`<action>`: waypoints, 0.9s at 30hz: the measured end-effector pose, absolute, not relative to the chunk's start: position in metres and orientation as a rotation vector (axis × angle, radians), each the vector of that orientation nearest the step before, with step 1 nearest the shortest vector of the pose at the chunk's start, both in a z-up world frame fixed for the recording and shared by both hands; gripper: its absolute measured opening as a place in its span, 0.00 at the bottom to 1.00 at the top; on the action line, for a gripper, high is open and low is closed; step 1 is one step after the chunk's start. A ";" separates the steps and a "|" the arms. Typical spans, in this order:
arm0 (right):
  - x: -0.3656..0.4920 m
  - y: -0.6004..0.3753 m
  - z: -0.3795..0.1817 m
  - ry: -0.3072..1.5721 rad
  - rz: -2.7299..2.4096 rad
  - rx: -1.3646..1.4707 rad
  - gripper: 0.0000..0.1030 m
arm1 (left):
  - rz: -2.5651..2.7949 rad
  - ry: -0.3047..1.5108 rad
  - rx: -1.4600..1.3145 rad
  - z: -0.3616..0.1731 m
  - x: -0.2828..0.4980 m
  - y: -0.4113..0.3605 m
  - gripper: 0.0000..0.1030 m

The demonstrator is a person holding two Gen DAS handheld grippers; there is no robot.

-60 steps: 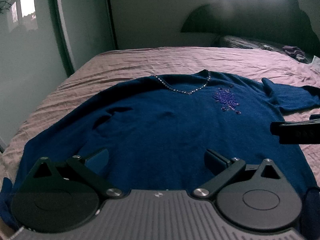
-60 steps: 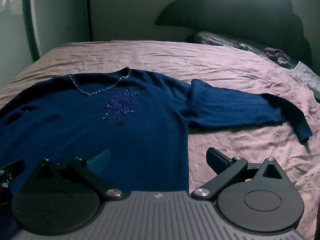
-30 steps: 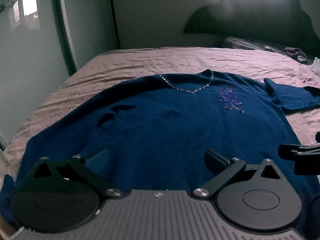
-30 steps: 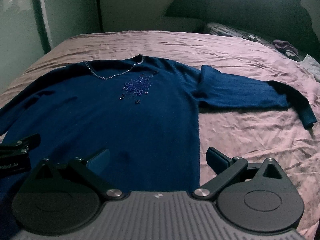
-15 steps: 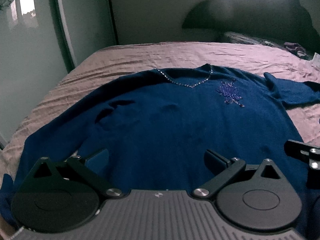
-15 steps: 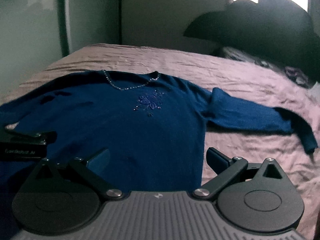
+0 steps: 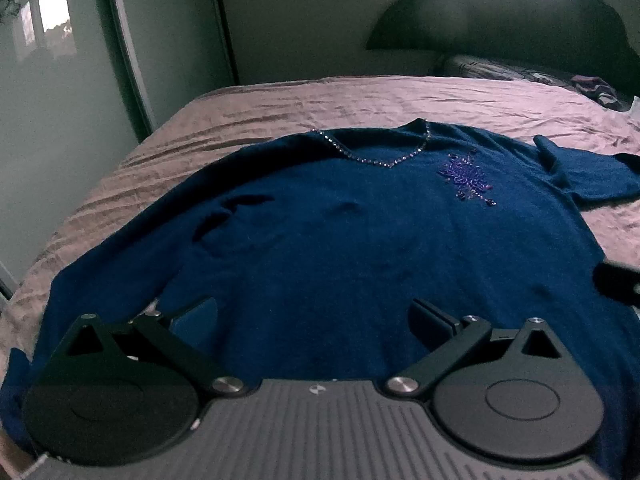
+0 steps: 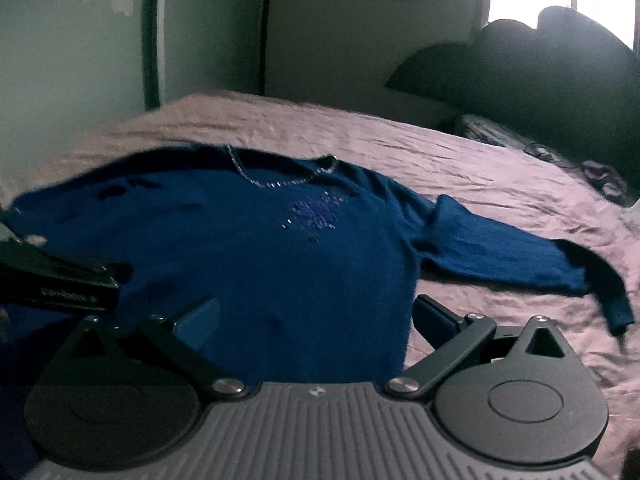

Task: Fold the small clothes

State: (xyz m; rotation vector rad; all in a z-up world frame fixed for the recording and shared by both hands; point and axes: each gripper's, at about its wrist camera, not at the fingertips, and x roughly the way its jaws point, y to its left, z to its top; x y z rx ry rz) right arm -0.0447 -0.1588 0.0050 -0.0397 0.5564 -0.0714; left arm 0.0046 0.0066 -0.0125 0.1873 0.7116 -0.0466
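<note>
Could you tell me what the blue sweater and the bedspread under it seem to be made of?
Sweater: probably a soft, matte knit, going by its fuzzy surface and ribbed sleeve; neckline trim looks like shiny beads. Bedspread: thin woven fabric with faint sheen and fine creases, possibly cotton or satin.

Between the jaws lies a soft, matt knitted sweater (image 7: 360, 248) with shiny beads (image 7: 466, 178) stitched on. Beyond it the bedsheet (image 8: 460, 168) is smooth, creased cloth with a faint sheen.
</note>
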 end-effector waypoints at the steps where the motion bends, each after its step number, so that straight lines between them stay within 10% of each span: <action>1: -0.047 -0.160 0.007 0.531 -0.058 -0.032 1.00 | -0.047 0.712 0.186 -0.013 0.005 0.007 1.00; 27: -0.047 -0.252 -0.001 0.482 -0.145 0.192 1.00 | -0.157 0.768 0.071 -0.026 0.027 -0.004 1.00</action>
